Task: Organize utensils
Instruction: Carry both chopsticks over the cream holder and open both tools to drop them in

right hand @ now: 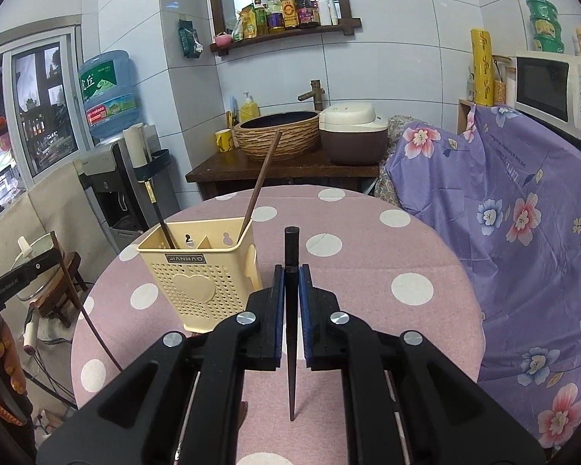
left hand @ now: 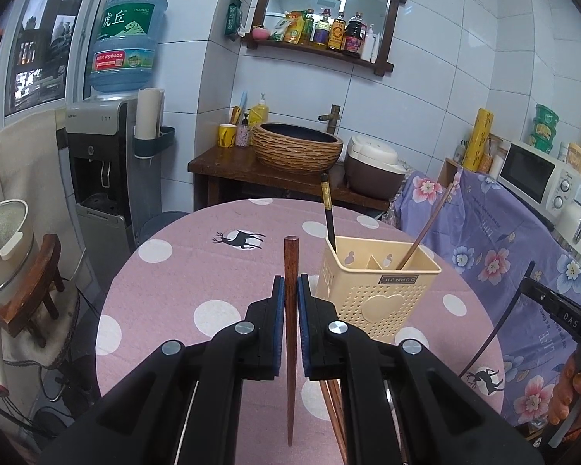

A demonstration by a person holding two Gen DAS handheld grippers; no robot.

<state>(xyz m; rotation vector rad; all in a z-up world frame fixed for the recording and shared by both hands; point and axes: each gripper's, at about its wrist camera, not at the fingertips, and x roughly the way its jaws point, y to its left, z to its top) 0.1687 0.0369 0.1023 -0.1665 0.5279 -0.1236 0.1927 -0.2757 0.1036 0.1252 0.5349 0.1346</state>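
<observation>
Left gripper: I am holding my left gripper (left hand: 290, 290) over the near part of the round table (left hand: 197, 271), its blue pads (left hand: 278, 302) closed tight on a brown chopstick (left hand: 291, 333).
Brown chopstick axis: it is running straight along the gripper's line, blunt end pointing far toward the sink, thin tip pointing back toward me, clear of the cloth.
Right gripper: I am keeping my right gripper (right hand: 290, 286) over the same table, jaws clamped on a black chopstick (right hand: 291, 310).
Black chopstick axis: it is lying the same way, thick end far, pointed tip near.
Holder: the cream utensil holder (left hand: 372, 290) is standing upright on the table, just right of my left gripper and just left of my right one; it is split into compartments.
Already in holder: a black chopstick with a gold band (left hand: 328, 209) is leaning in the left compartment, and a brown one (left hand: 426, 228) is leaning out to the right from the right compartment.
Loose stock: more brown chopsticks (left hand: 335, 410) are showing under my left gripper's right finger, near the table's near edge.
In the way: the holder's near wall is sitting between the two grippers; the two leaning sticks are taking up part of each opening.
Surroundings: a flowered purple cover (left hand: 503, 255) is draping furniture right of the table; a woven basin (left hand: 296, 147) and a rice cooker (left hand: 372, 170) are sitting on the far counter; a water dispenser (left hand: 97, 162) is standing far left.
</observation>
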